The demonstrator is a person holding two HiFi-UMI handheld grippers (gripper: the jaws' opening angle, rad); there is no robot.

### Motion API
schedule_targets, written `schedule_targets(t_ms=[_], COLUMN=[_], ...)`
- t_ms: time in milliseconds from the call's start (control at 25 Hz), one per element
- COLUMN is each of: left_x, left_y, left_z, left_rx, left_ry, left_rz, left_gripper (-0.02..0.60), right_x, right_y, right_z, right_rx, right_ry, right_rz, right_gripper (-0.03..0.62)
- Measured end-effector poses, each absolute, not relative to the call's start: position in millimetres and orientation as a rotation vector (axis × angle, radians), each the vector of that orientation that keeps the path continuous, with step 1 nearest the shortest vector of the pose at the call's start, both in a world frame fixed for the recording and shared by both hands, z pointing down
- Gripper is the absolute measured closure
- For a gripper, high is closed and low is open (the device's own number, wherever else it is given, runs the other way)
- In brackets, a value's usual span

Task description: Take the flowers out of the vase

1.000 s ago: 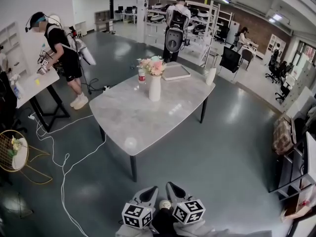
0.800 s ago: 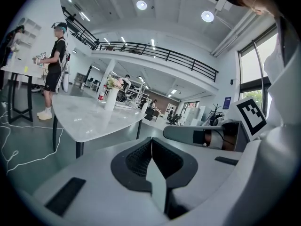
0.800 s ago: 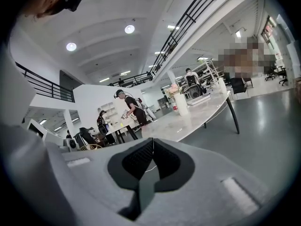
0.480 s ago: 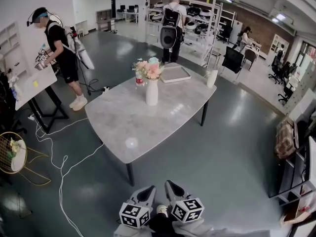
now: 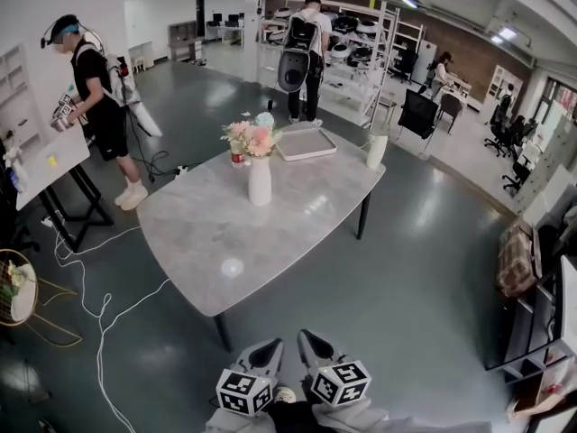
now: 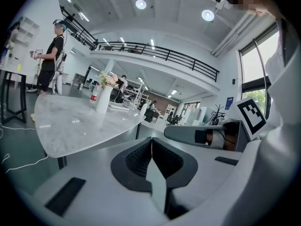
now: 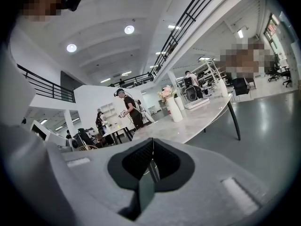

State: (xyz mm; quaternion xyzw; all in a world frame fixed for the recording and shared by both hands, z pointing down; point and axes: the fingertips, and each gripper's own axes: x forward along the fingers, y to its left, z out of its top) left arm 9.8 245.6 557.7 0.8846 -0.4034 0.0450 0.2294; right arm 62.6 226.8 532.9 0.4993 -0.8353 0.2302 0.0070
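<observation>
A white vase (image 5: 260,181) with pink and white flowers (image 5: 251,137) stands upright on the grey marble table (image 5: 225,233), toward its far side. Both grippers are low in the head view, well short of the table's near edge and over the floor. My left gripper (image 5: 271,345) is shut with nothing in it, and my right gripper (image 5: 306,337) beside it is shut and empty too. In the left gripper view, the vase (image 6: 102,100) shows far off to the left beyond the shut jaws (image 6: 151,140). In the right gripper view, the vase (image 7: 175,111) is far ahead of the jaws (image 7: 151,144).
Behind the vase are a red-labelled bottle (image 5: 237,158), a flat tray (image 5: 305,142) and a white jug (image 5: 375,152). A person (image 5: 90,97) stands at a side table at left, another (image 5: 299,52) at the back. Cables (image 5: 90,287) trail on the floor at left.
The table and vase have slid left and a little nearer in the head view. Both grippers stay side by side and shut at the bottom of the picture.
</observation>
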Motion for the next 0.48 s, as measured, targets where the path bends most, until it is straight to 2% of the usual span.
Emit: schedule_targets(t_ms=[480], left_x=[32], left_y=[226], left_z=[571], left_rx=[2.408], left_ry=[-1.129], left_rz=[0.125], left_gripper=[0.578], right_x=[70], right_y=[209], right_z=[544], right_rx=[1.423], right_ry=[-2.675], right_rz=[0.705], right_gripper=[0.592])
